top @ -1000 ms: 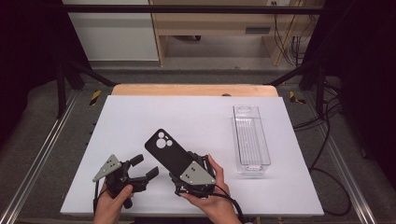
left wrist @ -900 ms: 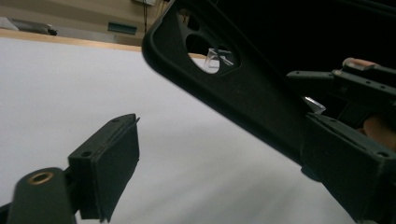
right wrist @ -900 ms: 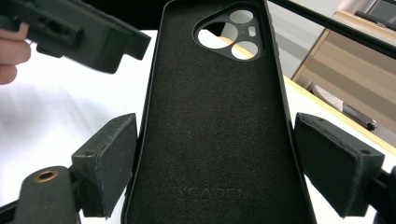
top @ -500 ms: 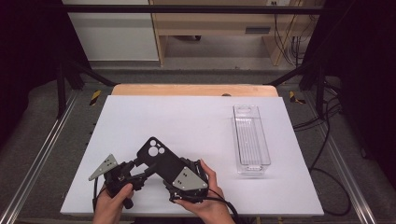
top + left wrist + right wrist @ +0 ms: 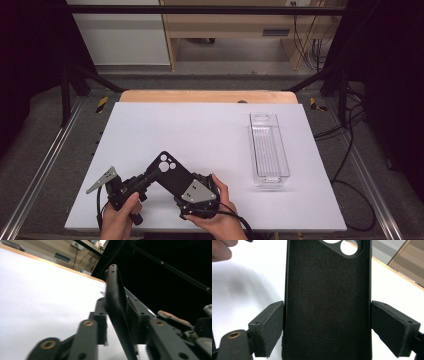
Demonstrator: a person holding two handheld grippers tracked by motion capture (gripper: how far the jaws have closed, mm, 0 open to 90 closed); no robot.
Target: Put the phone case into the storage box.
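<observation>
A black phone case [image 5: 172, 177] with round camera holes hangs low over the white table [image 5: 200, 130], slanting up to the left. My left gripper [image 5: 150, 176] grips its camera end. In the left gripper view the case [image 5: 115, 310] stands edge-on between the jaws of the left gripper [image 5: 117, 322], which have just been closing and now press on both faces. My right gripper [image 5: 189, 189] holds the lower end. In the right gripper view the case [image 5: 327, 302] spans the right gripper [image 5: 327, 322]; those jaws have just been opening slightly, and both pads still lie against its long edges.
A clear plastic bin [image 5: 269, 150] stands lengthwise at the right of the table. A wooden strip [image 5: 207, 96] runs along the far edge. Metal rails flank both sides, and cables lie on the floor at the right.
The case swung down and to the left with the right hand. The left jaws, wide apart a second ago, have closed onto its camera end.
</observation>
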